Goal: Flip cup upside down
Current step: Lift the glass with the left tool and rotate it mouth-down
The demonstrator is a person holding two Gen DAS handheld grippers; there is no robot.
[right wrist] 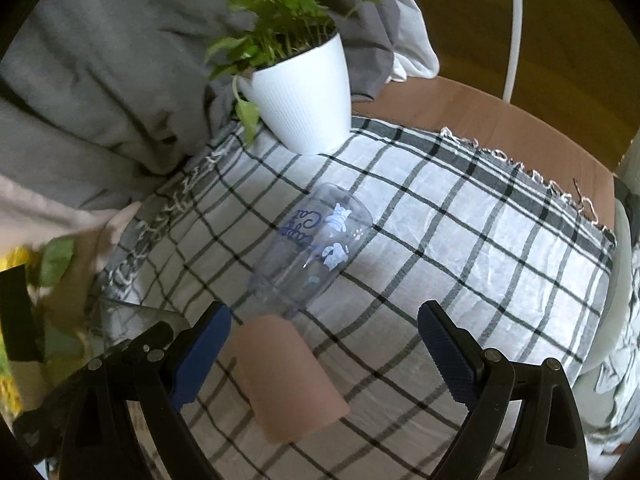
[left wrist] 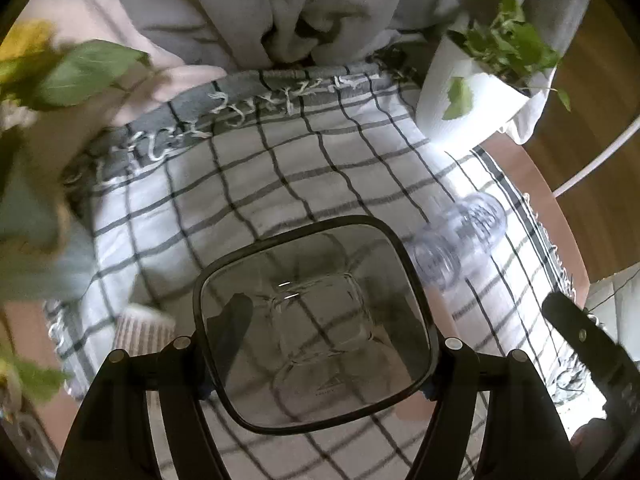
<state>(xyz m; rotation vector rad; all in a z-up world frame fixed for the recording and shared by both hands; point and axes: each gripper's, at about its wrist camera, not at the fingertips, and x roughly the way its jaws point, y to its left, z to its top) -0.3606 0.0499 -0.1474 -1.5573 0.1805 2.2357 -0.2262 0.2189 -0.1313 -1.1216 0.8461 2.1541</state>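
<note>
Square smoky cup (left wrist: 314,326) pinched at its rim in the left tool (left wrist: 316,364), mouth toward the lens, base pointing away over the checked cloth (left wrist: 248,168); right tool (right wrist: 324,354) spread and empty, lower centre.

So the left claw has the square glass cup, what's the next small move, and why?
Probably roll the left claw over so the square glass cup turns mouth-down above the checked cloth. The cup is clamped at its sides with its mouth toward the camera, not yet inverted. The right claw is open, clear of it.
</note>
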